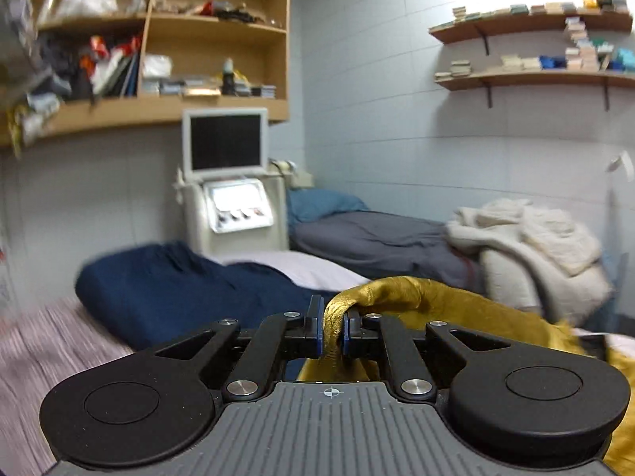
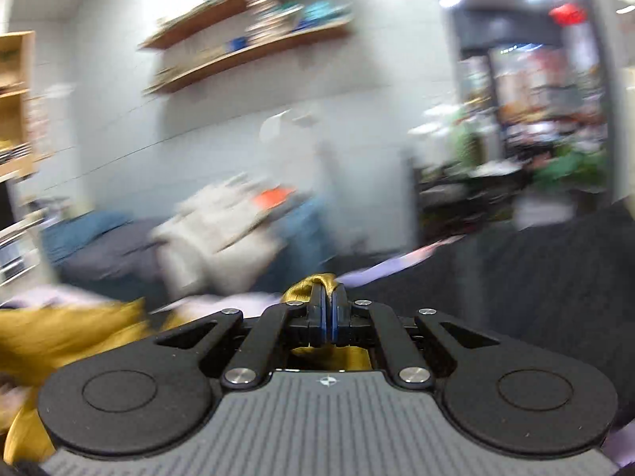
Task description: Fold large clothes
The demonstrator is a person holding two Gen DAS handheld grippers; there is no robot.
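Left gripper (image 1: pixel 331 327) pinches a bunched fold of shiny golden-yellow fabric garment (image 1: pixel 420 297) between its blue-padded fingers (image 1: pixel 316 325); the cloth rises through the gap, arches over toward two o'clock and spills down past the right-hand finger to the lower right edge of the left wrist view. Right gripper (image 2: pixel 328 317) has its jaws pressed almost together on a thin fold of the same golden cloth (image 2: pixel 313 283), which bulges just above the fingertips at twelve o'clock and shows again beneath them; more of the garment trails off, blurred, toward nine o'clock.

Outward from the garment in the left wrist view, a dark navy blue cloth bundle (image 1: pixel 174 277) lies at ten o'clock of the gripper on a pale lilac striped bed sheet (image 1: pixel 51 341). Beyond it, at twelve o'clock, stands a cream-coloured machine with a dark screen and a small control panel (image 1: pixel 232 186). At one o'clock a grey-covered bed (image 1: pixel 373 238) carries a teal pillow (image 1: pixel 321 202), and a heap of cream woolly blankets (image 1: pixel 532 238) sits at two o'clock. Above, a light wooden shelf cabinet crammed with bags and boxes (image 1: pixel 158 39) hangs at eleven o'clock, and two wooden wall shelves with small stacked boxes (image 1: pixel 532 47) hang at two o'clock.

Blur smears the right wrist view: the wall shelves (image 2: pixel 254 43) lie at eleven o'clock, the pale blanket heap (image 2: pixel 222 234) at ten o'clock, and a dark surface (image 2: pixel 535 277) fills three o'clock.
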